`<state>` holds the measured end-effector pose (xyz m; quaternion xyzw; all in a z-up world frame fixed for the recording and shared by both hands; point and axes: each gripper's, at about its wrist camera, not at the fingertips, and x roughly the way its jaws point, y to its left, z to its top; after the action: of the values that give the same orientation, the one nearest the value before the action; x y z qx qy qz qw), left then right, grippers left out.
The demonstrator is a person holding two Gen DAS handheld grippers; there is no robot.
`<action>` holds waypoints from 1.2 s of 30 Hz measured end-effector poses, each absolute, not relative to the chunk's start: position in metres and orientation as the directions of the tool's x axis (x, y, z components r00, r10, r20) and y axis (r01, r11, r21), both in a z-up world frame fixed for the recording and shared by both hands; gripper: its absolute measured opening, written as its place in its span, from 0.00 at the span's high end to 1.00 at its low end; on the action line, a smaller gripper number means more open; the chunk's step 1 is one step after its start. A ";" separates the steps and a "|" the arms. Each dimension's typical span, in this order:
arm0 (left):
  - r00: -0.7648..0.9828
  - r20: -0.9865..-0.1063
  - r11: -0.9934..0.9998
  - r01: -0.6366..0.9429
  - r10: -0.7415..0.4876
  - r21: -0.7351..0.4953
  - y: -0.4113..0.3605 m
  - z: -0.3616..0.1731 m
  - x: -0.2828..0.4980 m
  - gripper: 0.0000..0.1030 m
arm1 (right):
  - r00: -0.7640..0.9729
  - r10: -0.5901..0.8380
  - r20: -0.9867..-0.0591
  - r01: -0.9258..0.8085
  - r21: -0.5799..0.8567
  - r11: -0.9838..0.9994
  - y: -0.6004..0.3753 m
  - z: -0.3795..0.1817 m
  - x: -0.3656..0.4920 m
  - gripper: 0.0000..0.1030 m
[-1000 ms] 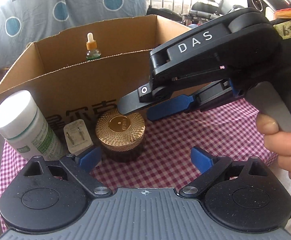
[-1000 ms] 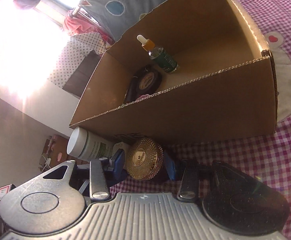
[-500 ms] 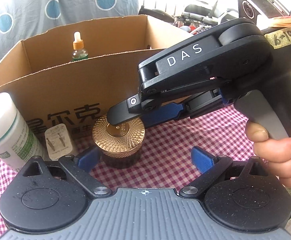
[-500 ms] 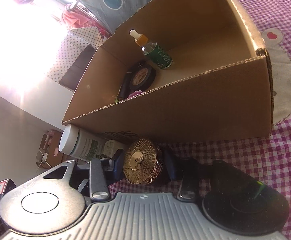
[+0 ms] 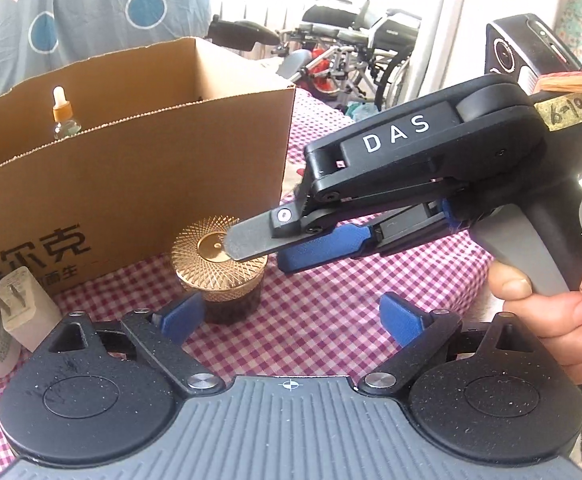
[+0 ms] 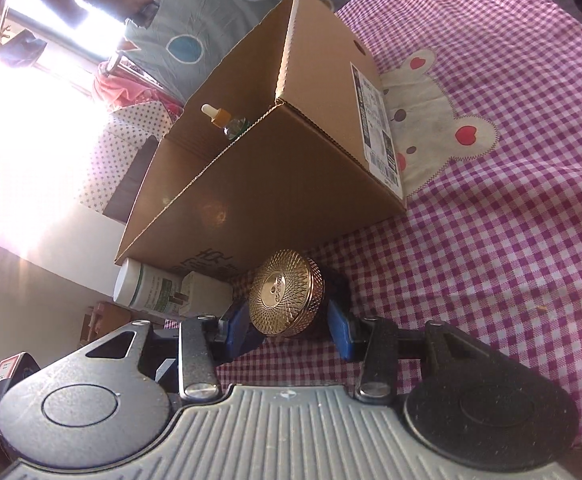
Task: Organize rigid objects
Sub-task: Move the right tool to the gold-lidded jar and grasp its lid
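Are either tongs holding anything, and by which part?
The right tongs grip the gold-lidded jar by the sides of its dark body, below the lid. The left tongs are open, empty.

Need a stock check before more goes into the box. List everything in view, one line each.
cardboard box: one, brown, open-topped, standing on the tablecloth.
dropper bottle: one, clear with orange collar and white bulb, upright inside the box.
jar: one, dark glass with gold patterned lid, in front of the box, between the right gripper's pads.
white bottle: one, white with green label, beside the box front.
plug adapter: one, white, between white bottle and jar.
tablecloth: one, pink-and-white check with a bear patch.
wheelchairs: folded, black and silver, in the background.
left gripper: black, blue pads, open, empty.
right gripper: black, blue pads either side of the jar.
hand: one, holding the right gripper's handle.
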<state>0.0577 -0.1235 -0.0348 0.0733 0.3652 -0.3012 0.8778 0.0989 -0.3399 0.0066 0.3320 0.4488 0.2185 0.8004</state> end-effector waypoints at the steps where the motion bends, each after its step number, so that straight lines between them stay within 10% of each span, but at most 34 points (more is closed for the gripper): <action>1: 0.566 -0.680 0.812 0.578 -0.466 -0.076 -0.123 -0.033 0.057 0.08 | 0.511 0.645 -0.568 -0.046 0.731 0.681 -0.343 0.006 0.097 0.55; 24: 0.611 -0.722 0.852 0.521 -0.323 0.060 -0.136 -0.055 0.096 0.43 | 0.529 0.634 -0.564 -0.018 0.739 0.673 -0.326 -0.008 0.122 0.55; 36: 0.618 -0.717 0.860 0.508 -0.322 0.051 -0.135 -0.052 0.096 0.46 | 0.539 0.612 -0.579 -0.039 0.709 0.704 -0.321 -0.014 0.126 0.58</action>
<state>0.0956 -0.1350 -0.0525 0.1256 0.3697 -0.2331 0.8906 0.1259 -0.3207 -0.0139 0.3284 0.4365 0.2001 0.8134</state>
